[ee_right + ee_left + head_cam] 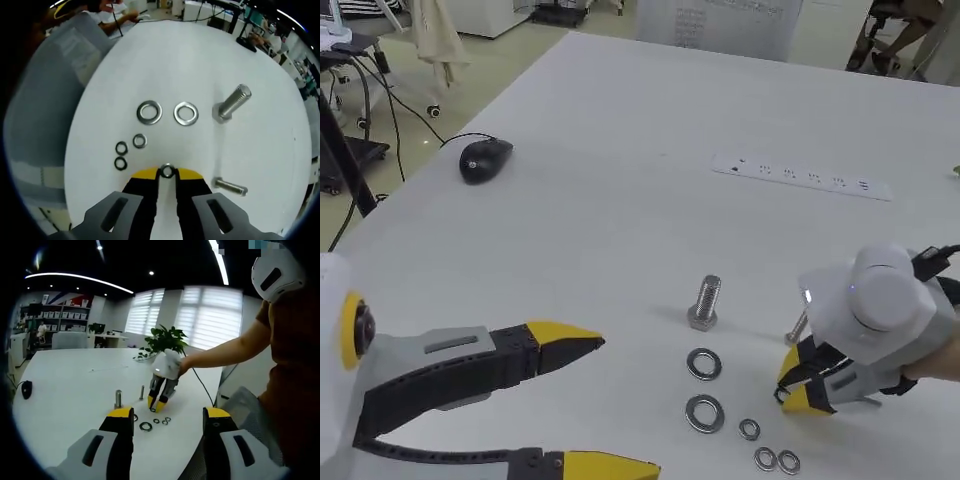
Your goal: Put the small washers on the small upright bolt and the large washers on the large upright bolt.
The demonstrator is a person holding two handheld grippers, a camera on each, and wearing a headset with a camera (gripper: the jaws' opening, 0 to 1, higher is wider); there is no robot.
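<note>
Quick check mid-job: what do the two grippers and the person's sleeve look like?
The left gripper and right gripper match: rounded white housings, grey-and-black jaw arms, yellow wedge tips. The right one has a small blue light and a black cable. The sleeve is short and rust-brown.

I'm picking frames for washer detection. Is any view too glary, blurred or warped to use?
Head view: even light, washers sharp, large bolt shadow faint. Left gripper view: windows blown out, table edge bowed, washers tiny. Right gripper view: crisp at centre, fisheye bend towards the rim; small washer in the right claw reads clearly.
</note>
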